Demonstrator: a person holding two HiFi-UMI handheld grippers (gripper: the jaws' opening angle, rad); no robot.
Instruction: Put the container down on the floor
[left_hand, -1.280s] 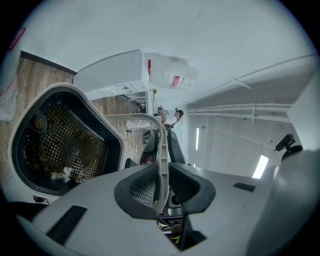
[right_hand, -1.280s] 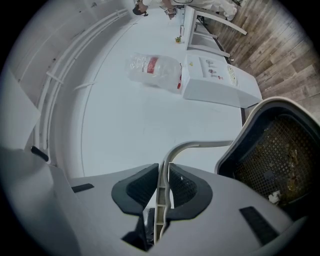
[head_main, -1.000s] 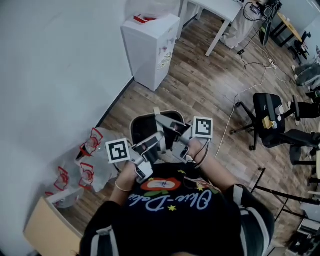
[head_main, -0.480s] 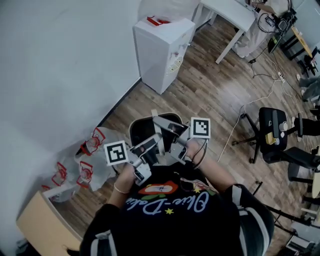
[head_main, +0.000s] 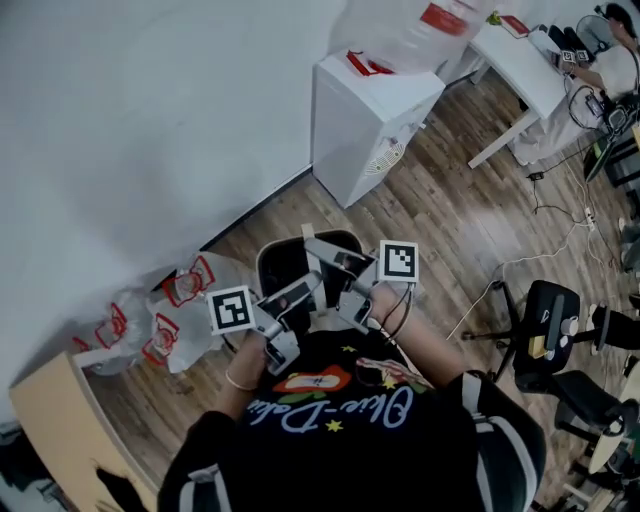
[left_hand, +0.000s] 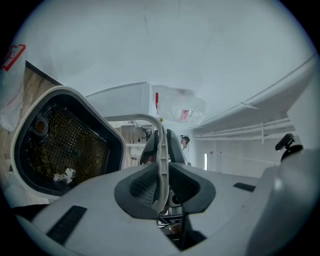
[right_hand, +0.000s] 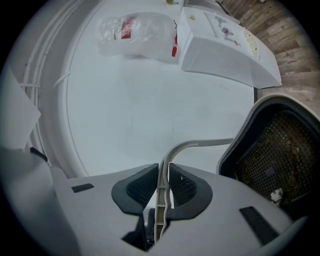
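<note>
Container (head_main: 283, 268) near wall (head_main: 150, 120), floor (head_main: 450, 225) open rightward

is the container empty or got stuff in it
Not empty: white scraps lie on the mesh floor inside the container.

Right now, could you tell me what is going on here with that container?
A person stands near a white wall and holds a dark-lined container by its thin grey handle. The left claw and the right claw are both shut on that handle. The container is over the wood floor, beside some plastic bags. It does not look set down yet, though its base is hidden.
</note>
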